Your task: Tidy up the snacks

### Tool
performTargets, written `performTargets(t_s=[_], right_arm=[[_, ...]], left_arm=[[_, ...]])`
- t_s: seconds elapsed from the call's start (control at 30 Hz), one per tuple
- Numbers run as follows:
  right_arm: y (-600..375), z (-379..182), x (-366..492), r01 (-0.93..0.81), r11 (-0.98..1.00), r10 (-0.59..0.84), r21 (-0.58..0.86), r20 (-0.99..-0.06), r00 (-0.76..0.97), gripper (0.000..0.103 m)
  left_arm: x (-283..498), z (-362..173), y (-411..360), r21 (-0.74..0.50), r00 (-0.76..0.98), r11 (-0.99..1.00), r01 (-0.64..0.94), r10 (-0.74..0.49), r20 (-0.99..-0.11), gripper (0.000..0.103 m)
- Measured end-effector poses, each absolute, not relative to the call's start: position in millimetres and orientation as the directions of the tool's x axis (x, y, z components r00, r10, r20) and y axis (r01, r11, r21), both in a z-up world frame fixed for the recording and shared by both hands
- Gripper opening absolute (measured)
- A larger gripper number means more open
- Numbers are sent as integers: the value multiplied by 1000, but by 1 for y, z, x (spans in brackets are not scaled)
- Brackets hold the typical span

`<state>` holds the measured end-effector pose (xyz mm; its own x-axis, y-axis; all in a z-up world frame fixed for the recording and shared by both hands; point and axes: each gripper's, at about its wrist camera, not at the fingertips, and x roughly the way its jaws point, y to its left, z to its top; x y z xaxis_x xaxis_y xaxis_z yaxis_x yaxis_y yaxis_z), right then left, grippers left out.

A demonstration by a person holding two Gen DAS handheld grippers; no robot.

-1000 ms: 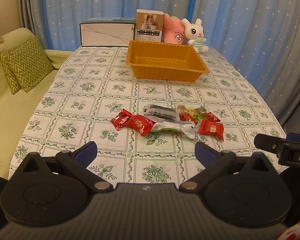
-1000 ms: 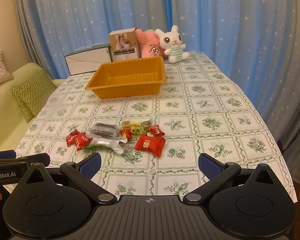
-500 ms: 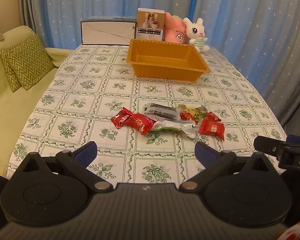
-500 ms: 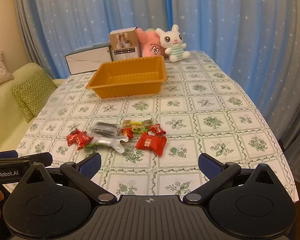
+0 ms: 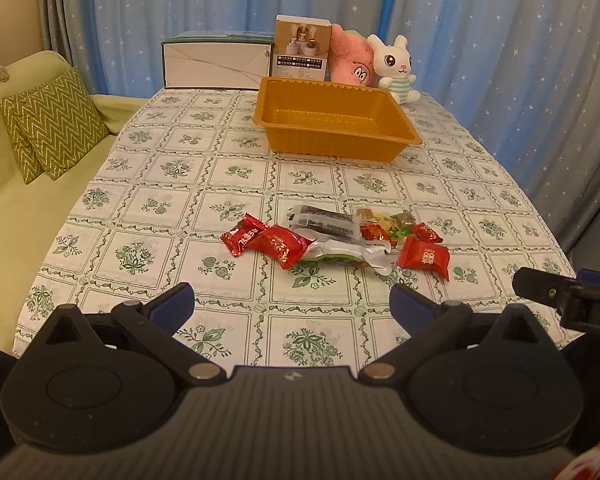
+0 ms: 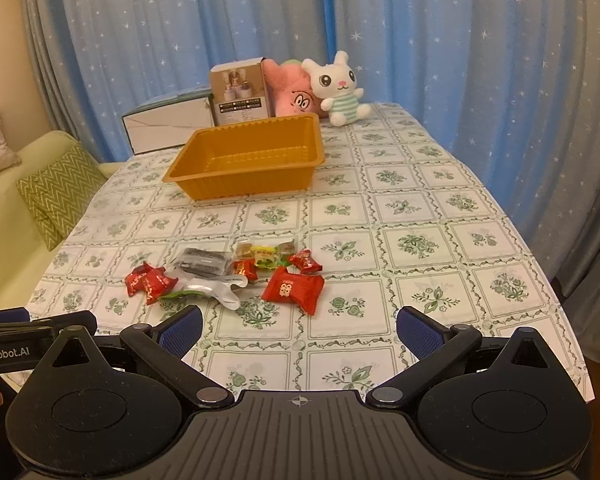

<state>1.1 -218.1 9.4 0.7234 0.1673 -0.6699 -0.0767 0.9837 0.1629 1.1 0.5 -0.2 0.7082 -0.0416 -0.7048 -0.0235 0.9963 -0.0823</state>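
A pile of snacks lies mid-table: red candy packs (image 5: pixel 272 242) (image 6: pixel 293 286), a black packet (image 5: pixel 324 222) (image 6: pixel 202 262), a silver-green pouch (image 5: pixel 346 254) and small wrapped sweets (image 6: pixel 265 257). An empty orange tray (image 5: pixel 336 148) (image 6: pixel 256 184) stands farther back. My left gripper (image 5: pixel 292 306) is open and empty, above the near table edge short of the snacks. My right gripper (image 6: pixel 300 330) is open and empty too, near the front edge; it also shows at the right of the left wrist view (image 5: pixel 560 294).
At the table's far end stand a white box (image 5: pixel 216 66), a small carton (image 5: pixel 302 52), a pink plush (image 5: pixel 350 70) and a white rabbit plush (image 6: pixel 340 90). A green sofa with zigzag cushions (image 5: pixel 52 124) is on the left. Blue curtains hang behind.
Both grippers have risen or tilted slightly, so the table looks a little lower in view. Nothing on the table has moved.
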Motion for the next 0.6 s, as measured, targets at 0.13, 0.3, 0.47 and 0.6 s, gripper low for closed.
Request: performTargets(t_s=[0.13,0.3,0.47,0.6], right_arm=[[-219,10,0,-77,984,166,161,-669,724,103],[-220,10,0,-77,984,166,161,-670,724,103],[-220,10,1,-77,984,168,163,-669,724,103],[-217,10,2,-78,984,167,162,-671,722,103]], left_arm=[[2,1,-1,-82,709,996,-24,-41,-704,103],[2,2,-1,-84,708,996,-27,-40,-705,103],[2,2,0,-88,709,996,-31,-40,-704,103],[4,2,1,-90,709,995,-38,-37,-704,103]])
